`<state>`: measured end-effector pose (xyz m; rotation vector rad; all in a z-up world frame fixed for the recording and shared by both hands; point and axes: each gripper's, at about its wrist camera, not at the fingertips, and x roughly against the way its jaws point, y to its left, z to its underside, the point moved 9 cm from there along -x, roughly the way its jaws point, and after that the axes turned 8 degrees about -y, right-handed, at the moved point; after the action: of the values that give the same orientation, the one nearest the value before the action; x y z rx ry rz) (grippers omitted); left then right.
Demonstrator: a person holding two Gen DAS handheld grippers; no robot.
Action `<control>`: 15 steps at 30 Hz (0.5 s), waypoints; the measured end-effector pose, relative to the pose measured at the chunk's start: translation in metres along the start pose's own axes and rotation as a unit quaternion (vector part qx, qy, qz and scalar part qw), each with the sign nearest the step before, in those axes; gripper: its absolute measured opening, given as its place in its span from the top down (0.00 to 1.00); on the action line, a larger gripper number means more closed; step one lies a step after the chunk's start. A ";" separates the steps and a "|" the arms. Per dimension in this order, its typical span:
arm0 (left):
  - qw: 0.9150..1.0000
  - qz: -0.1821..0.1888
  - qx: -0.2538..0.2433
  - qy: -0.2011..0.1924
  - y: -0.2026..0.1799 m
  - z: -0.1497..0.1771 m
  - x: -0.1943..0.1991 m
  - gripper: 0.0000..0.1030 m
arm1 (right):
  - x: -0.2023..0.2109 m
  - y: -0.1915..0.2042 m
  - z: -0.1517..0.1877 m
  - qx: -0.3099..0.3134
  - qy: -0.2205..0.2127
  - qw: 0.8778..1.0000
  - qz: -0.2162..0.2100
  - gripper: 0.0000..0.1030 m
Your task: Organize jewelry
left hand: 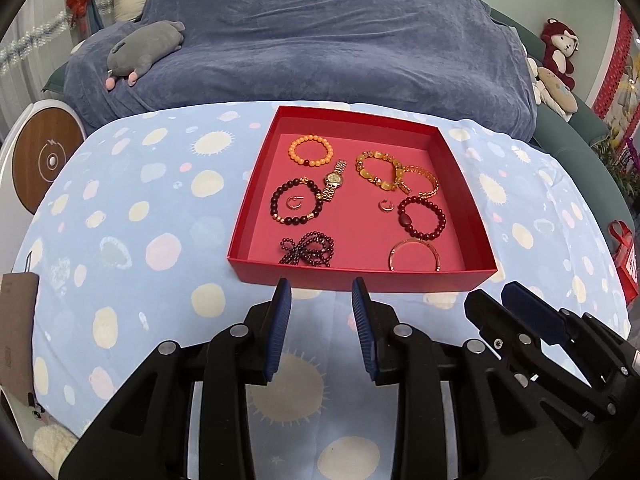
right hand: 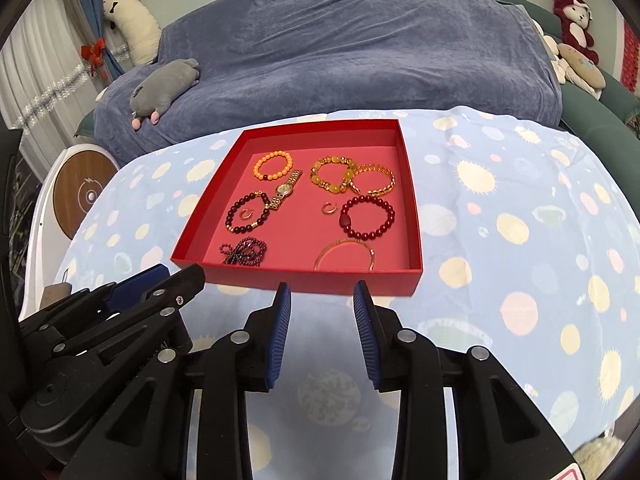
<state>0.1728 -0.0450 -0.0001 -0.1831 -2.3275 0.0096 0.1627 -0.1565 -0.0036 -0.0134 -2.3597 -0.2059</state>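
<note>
A shallow red box (left hand: 456, 184) (right hand: 412, 208) rests on the spotted blue cloth and holds several pieces of jewelry. Inside lie an orange bead bracelet (left hand: 311, 152) (right hand: 273, 165), a gold watch (left hand: 334, 179) (right hand: 284, 189), a dark bead bracelet (left hand: 296, 205) (right hand: 246, 213), a yellow bead bracelet (left hand: 376, 170) (right hand: 333, 174), a red bead bracelet (left hand: 421, 217) (right hand: 367, 217), a thin bangle (left hand: 414, 255) (right hand: 345, 255) and a dark bead strand (left hand: 308, 249) (right hand: 243, 253). My left gripper (left hand: 322, 286) and right gripper (right hand: 322, 288) hover side by side just before the box's near wall, both open with nothing between the pads.
A sofa under a blue-grey cover (left hand: 320, 40) runs behind the table, with a grey plush toy (left hand: 146, 50) on it and red plush toys (left hand: 560, 52) at the far right. A round white and wood device (left hand: 44, 156) stands to the left.
</note>
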 end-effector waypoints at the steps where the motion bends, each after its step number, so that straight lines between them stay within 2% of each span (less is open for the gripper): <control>1: 1.000 -0.001 0.001 0.000 0.001 0.001 0.002 0.68 | 0.002 0.001 0.001 -0.001 0.000 1.000 0.000 0.68; 6: 1.000 -0.008 0.000 -0.002 0.002 0.005 0.009 0.65 | 0.008 -0.001 0.004 -0.005 -0.003 1.000 0.003 0.68; 9: 1.000 -0.021 -0.004 -0.006 0.004 0.005 0.012 0.57 | 0.012 -0.001 0.004 0.002 -0.008 1.000 0.015 0.64; 11: 1.000 -0.026 -0.002 -0.008 0.007 0.004 0.013 0.52 | 0.014 -0.004 0.004 0.003 -0.010 1.000 0.020 0.58; 15: 1.000 -0.028 0.003 -0.007 0.011 0.005 0.015 0.49 | 0.016 -0.011 0.004 -0.005 -0.010 1.000 0.027 0.47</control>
<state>0.1604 -0.0322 0.0070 -0.1144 -2.3455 -0.0110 0.1474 -0.1674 0.0028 -0.0846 -2.3754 -0.1918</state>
